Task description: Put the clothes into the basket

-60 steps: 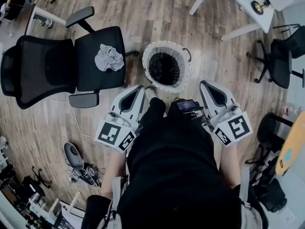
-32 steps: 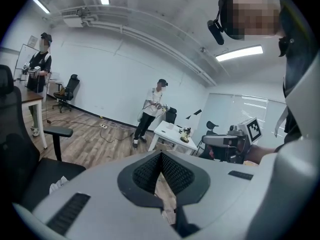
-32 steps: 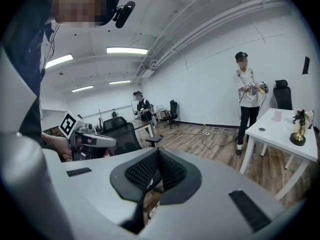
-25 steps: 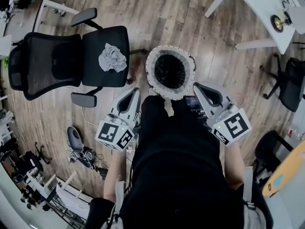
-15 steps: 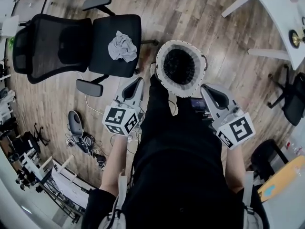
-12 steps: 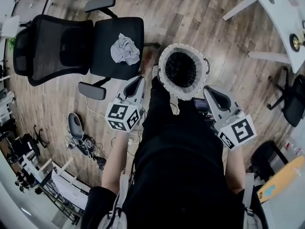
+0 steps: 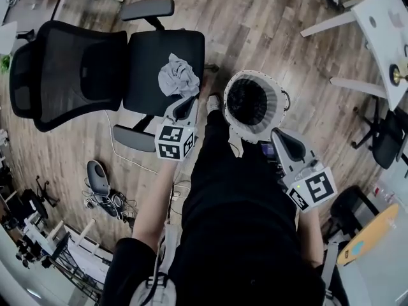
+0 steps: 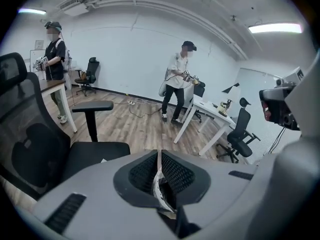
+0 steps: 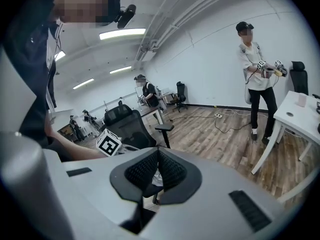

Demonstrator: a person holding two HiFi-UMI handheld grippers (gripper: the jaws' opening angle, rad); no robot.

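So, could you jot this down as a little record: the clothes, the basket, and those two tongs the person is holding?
clothes: one crumpled grey cloth on the seat of the black chair
basket: white, round, on the wooden floor beside the chair; no clothes seen inside
left tongs: closed, tip right beside the cloth
right tongs: closed, by the basket's near rim
job: not done yet

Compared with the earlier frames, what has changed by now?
The left claw reached forward toward the grey cloth on the chair seat; it is shut, gripping nothing. The right claw stayed beside the basket, shut. The cloth remains on the seat.
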